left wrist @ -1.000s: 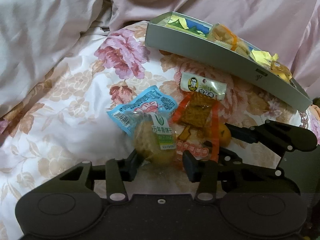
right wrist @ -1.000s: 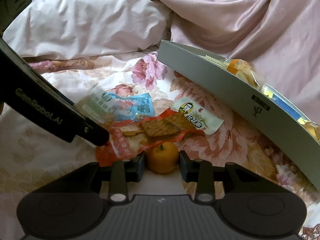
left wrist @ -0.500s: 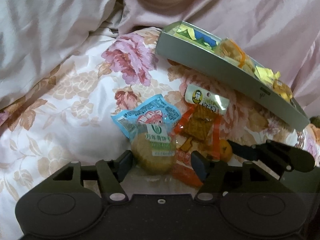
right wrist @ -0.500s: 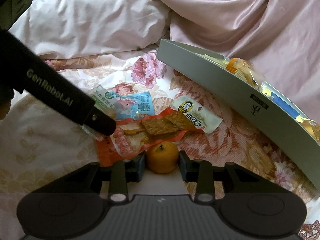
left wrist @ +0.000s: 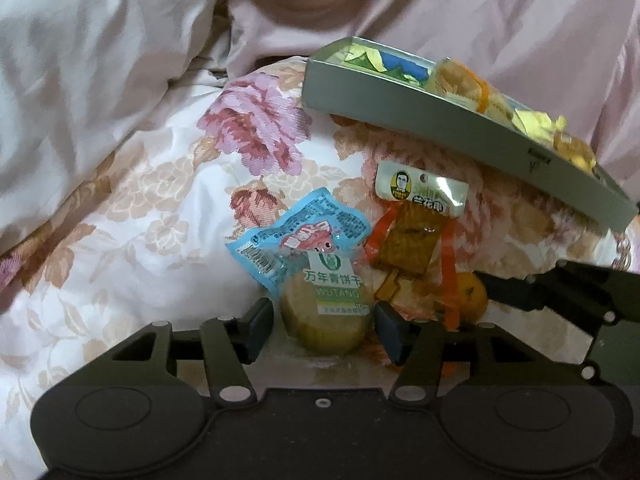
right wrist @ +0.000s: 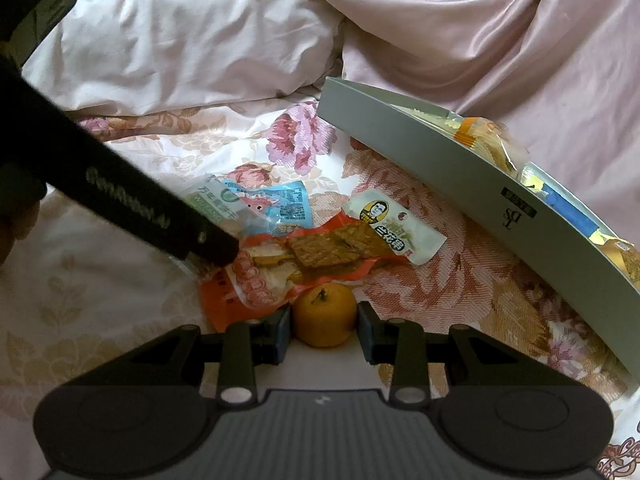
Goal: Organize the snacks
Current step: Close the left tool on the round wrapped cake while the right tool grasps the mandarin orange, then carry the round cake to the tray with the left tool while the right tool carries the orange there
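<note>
While the left gripper straddles it, the cake packet lies between.

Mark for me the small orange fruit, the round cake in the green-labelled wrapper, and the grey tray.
small orange fruit [right wrist: 325,314], right wrist view, on its front skin.
round cake [left wrist: 326,320], left wrist view, on the cake below the label.
grey tray [right wrist: 440,168], right wrist view, on its near outer wall.

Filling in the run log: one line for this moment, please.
left tongs: just closing around wrapped cake, not gripping | right tongs: clamped on orange | tray: partly filled
</note>
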Demonstrator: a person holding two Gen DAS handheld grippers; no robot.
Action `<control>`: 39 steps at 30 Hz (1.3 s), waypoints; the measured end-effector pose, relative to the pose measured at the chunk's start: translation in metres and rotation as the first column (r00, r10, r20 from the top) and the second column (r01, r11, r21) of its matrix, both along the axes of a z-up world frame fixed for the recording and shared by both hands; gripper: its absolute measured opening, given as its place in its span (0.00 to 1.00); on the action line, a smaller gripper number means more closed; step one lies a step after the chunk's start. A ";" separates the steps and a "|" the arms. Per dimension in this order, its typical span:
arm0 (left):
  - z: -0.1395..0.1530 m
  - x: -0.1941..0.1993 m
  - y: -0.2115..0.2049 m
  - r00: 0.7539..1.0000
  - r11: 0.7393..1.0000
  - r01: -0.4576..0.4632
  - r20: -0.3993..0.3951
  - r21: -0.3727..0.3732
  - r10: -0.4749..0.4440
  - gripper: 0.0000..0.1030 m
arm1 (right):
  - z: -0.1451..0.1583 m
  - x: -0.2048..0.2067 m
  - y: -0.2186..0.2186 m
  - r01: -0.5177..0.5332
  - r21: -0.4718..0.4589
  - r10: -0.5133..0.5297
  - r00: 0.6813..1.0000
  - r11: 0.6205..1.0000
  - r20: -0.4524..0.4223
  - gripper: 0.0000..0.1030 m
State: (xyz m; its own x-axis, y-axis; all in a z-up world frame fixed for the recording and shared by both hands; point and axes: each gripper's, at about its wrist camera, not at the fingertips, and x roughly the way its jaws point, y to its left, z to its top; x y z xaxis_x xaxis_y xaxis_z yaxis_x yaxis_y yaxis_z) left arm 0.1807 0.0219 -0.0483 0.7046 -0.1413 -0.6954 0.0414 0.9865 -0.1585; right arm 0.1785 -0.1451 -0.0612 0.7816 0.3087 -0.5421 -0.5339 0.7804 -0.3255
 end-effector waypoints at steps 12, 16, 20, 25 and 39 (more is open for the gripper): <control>0.003 -0.007 -0.009 0.999 0.998 0.022 0.029 0.051 -0.024 0.48 | 0.003 -0.012 0.010 0.004 -0.100 0.001 0.999 0.995 0.052 0.37; 0.005 -0.012 -0.011 0.998 0.999 0.019 0.053 0.041 -0.022 0.48 | 0.008 -0.015 0.009 0.016 -0.099 -0.009 0.998 0.995 0.070 0.37; 0.010 -0.017 -0.011 0.995 1.000 0.015 0.103 0.016 -0.016 0.48 | 0.015 -0.019 0.005 0.031 -0.087 -0.023 0.996 0.996 0.089 0.37; 0.020 -0.027 -0.017 0.981 0.999 0.051 0.189 0.002 -0.050 0.48 | 0.029 -0.032 -0.001 0.040 -0.051 -0.033 0.992 0.998 0.124 0.37; 0.089 0.017 -0.058 0.940 0.996 0.051 0.339 -0.070 -0.024 0.48 | 0.073 -0.019 -0.040 0.159 0.124 -0.188 0.941 0.979 0.280 0.37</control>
